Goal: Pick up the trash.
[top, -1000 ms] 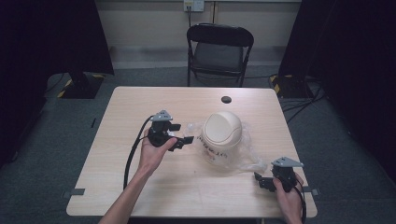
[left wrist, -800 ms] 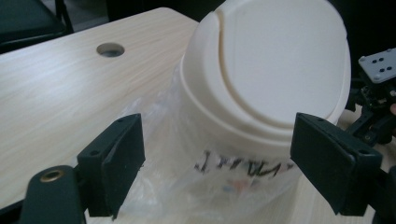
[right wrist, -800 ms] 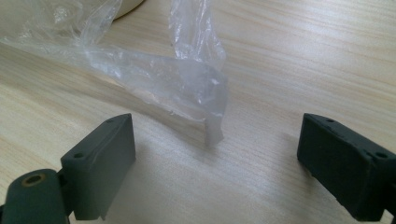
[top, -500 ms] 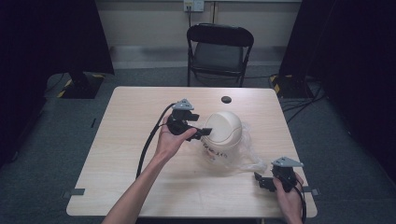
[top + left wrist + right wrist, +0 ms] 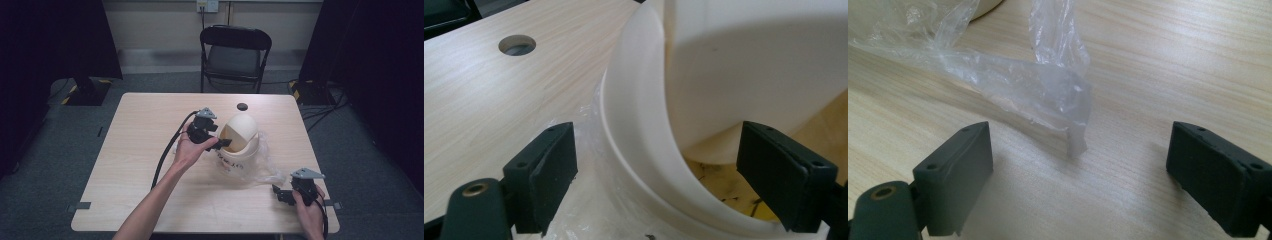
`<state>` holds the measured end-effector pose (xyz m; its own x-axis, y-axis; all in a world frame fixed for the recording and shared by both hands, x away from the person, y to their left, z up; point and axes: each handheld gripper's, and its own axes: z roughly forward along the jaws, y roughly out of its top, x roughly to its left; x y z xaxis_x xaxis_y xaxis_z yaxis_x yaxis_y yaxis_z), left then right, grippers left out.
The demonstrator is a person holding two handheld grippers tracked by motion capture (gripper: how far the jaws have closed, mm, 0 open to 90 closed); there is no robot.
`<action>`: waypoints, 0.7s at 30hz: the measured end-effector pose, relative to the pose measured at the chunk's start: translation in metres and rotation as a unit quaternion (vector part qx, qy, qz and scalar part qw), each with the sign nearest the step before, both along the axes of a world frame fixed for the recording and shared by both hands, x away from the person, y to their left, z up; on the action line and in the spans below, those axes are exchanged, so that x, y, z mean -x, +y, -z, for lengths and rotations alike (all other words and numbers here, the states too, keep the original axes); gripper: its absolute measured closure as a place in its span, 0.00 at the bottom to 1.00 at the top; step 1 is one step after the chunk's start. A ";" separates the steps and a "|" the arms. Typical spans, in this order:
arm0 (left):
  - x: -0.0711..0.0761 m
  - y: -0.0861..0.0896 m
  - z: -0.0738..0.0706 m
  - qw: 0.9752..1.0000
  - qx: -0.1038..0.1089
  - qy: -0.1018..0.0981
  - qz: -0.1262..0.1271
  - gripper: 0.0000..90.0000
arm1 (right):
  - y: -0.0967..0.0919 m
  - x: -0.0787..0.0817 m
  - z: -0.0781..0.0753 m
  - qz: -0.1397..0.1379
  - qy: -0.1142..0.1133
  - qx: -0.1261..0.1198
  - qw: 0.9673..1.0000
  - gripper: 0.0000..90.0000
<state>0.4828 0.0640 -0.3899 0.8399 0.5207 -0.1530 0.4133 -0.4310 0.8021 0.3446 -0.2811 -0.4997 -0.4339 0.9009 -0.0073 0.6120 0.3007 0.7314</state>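
Pale wood desk (image 5: 135, 165) carries our bin (image 5: 239, 150) at centre. Our left gripper (image 5: 223, 143), jaws apart, straddles its swing lid (image 5: 744, 75); pushing may tip it. At five o'clock, our right gripper (image 5: 280, 194) gapes near the liner (image 5: 1048, 85), seemingly untouched.

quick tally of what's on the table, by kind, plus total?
Cream swing-lid bin: 1
Clear plastic bag: 1
Handheld claw tools: 2, left claw at the bin's lid opening, right claw near the bag's edge
Total: 4
Not counted: the round hole in the table.
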 end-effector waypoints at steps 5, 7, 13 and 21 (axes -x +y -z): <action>-0.009 -0.002 0.005 1.000 0.003 0.009 -0.011 0.19 | 0.000 0.000 0.000 -0.002 0.000 0.000 1.000 0.12; -0.012 0.000 0.007 1.000 0.011 0.019 -0.012 0.19 | 0.000 -0.001 0.000 -0.003 0.001 0.000 1.000 0.12; -0.008 0.006 0.001 1.000 -0.004 -0.001 -0.008 0.20 | -0.001 -0.001 0.000 -0.004 0.001 0.001 1.000 0.12; -0.002 0.035 -0.015 0.999 0.032 -0.011 0.001 0.20 | -0.001 -0.001 0.000 -0.004 0.000 0.001 1.000 0.12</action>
<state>0.4852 0.0993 -0.3752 0.8441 0.5093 -0.1674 0.3945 -0.3785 0.8373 0.3455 -0.2818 -0.4997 -0.4412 0.8974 -0.0089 0.6097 0.3070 0.7308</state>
